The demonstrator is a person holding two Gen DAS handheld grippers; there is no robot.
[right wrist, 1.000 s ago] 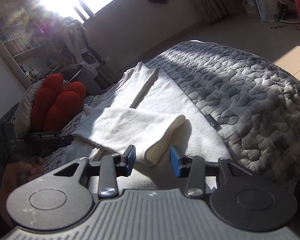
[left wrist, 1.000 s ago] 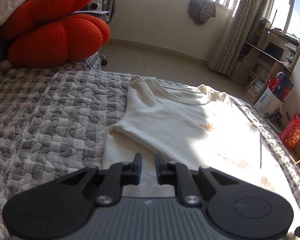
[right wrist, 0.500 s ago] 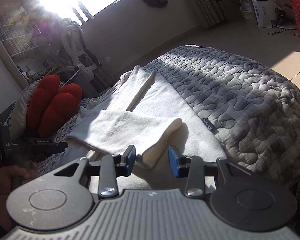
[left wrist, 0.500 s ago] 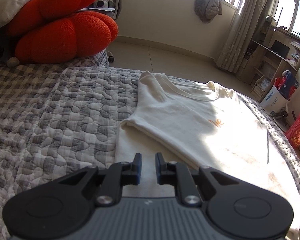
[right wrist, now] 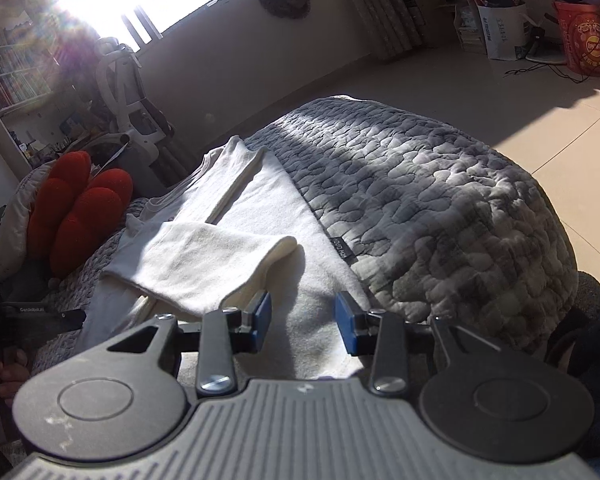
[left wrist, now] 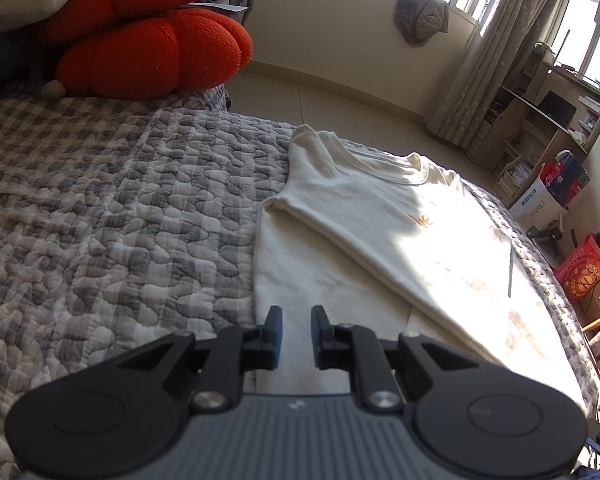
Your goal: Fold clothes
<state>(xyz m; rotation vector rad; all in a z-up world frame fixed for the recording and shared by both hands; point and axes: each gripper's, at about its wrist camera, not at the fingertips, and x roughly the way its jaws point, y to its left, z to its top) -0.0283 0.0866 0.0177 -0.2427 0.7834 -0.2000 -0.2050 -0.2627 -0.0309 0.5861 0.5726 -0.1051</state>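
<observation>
**Hovering over the half-folded shirt**

Lying flat on the grey quilt (left wrist: pixel 132 208), the cream T-shirt (left wrist: pixel 364 216) spreads ahead of both tools. The left gripper (left wrist: pixel 296 330) hangs above its near hem, jaws narrow, gripping nothing. The right gripper (right wrist: pixel 303 316), moderately parted, sits just short of the folded-over sleeve (right wrist: pixel 204 260).

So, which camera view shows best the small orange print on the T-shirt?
The left wrist view: the orange print shows on the sunlit front of the cream T-shirt, below the collar. In the right wrist view the T-shirt is seen from the other side, and no print is visible.
</observation>
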